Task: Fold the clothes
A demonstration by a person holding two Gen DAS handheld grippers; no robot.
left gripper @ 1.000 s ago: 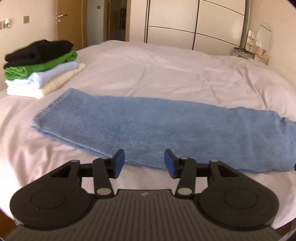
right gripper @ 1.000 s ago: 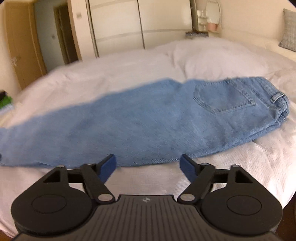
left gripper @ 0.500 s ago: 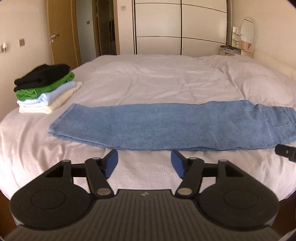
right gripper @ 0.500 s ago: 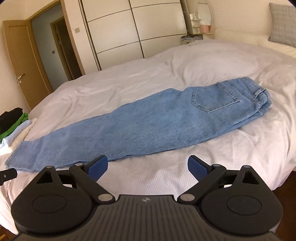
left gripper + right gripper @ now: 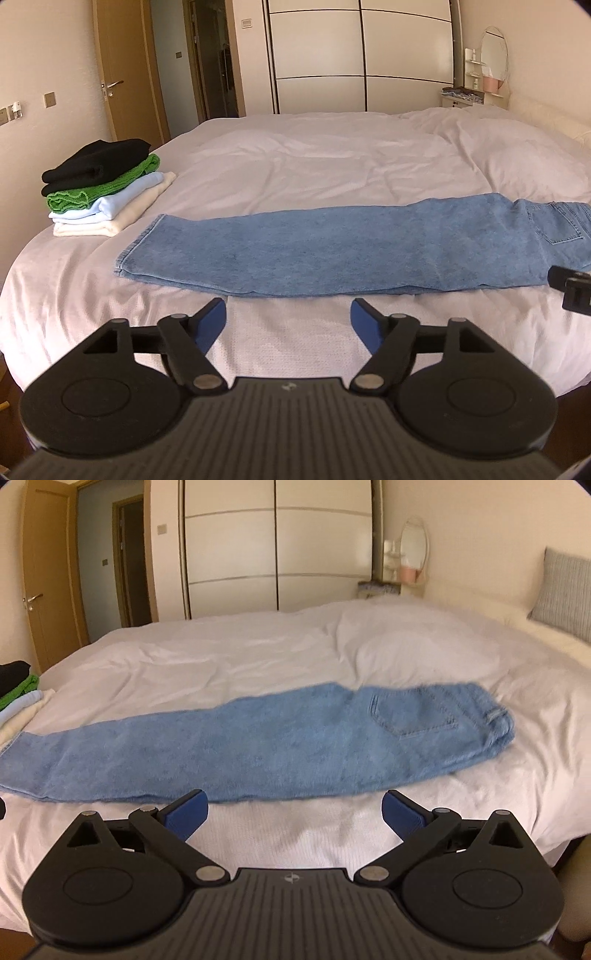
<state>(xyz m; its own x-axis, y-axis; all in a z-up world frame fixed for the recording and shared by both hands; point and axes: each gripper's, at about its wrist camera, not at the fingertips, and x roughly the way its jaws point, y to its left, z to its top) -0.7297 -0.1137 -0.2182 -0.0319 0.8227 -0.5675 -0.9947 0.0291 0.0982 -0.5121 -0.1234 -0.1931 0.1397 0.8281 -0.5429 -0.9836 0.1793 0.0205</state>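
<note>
Left gripper: nearest in its own view, held over the bed's near edge; its blue-padded fingers are spreading apart, nothing between them, only white cover beneath.
Right gripper: likewise low in its own view, fingers set wide and widening further, empty; a black part of it shows at the right edge of the left wrist view.
Bed: white cover, slightly rumpled, filling the middle of both views.
Jeans: light blue denim, folded lengthwise leg on leg, lying flat across the bed just past both sets of fingers and touching neither.
Leg hems: at the left end, near the stack.
Waistband: at the right end, with a back pocket facing up.
Folded stack: on the bed's left side, just beyond the hems and apart from them; cream at the bottom, then pale blue, green, and black on top.
Grey cushion: at the bed's far right, seen from the right wrist.
Wardrobe: cream sliding panels along the far wall.
Round mirror: right of the wardrobe, over a small shelf.
Wooden door: open, far left, beside a dark doorway.
</note>
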